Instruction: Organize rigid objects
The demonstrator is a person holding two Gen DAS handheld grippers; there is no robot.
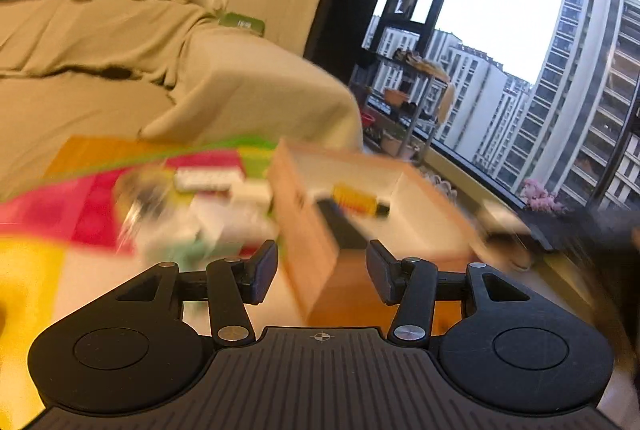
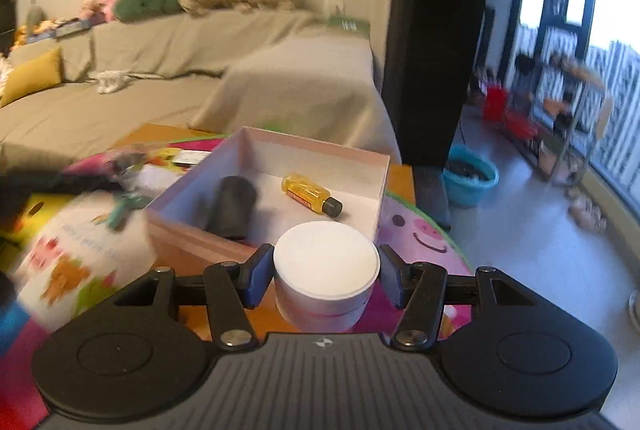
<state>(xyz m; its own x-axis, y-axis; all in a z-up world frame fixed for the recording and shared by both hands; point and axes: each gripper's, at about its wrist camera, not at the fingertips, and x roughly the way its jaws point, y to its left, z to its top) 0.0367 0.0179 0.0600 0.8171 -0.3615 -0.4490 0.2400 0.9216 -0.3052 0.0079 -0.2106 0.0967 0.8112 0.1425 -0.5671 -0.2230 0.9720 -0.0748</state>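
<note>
An open cardboard box (image 2: 188,230) with a white inside sits on a colourful mat. In it lie a small yellow bottle with a black cap (image 2: 310,194) and a black cylinder (image 2: 232,207). My right gripper (image 2: 325,276) is shut on a white round jar (image 2: 326,276), held just in front of the box's near right corner. In the left wrist view the same box (image 1: 316,250) appears blurred, with the yellow bottle (image 1: 356,199) inside. My left gripper (image 1: 322,268) is open and empty, close above the box's near corner.
Several blurred small items (image 1: 192,205) lie on the mat left of the box. A covered sofa (image 2: 160,77) stands behind the table. A blue bucket (image 2: 472,173) and a shelf rack (image 2: 560,117) stand on the floor to the right, by the window.
</note>
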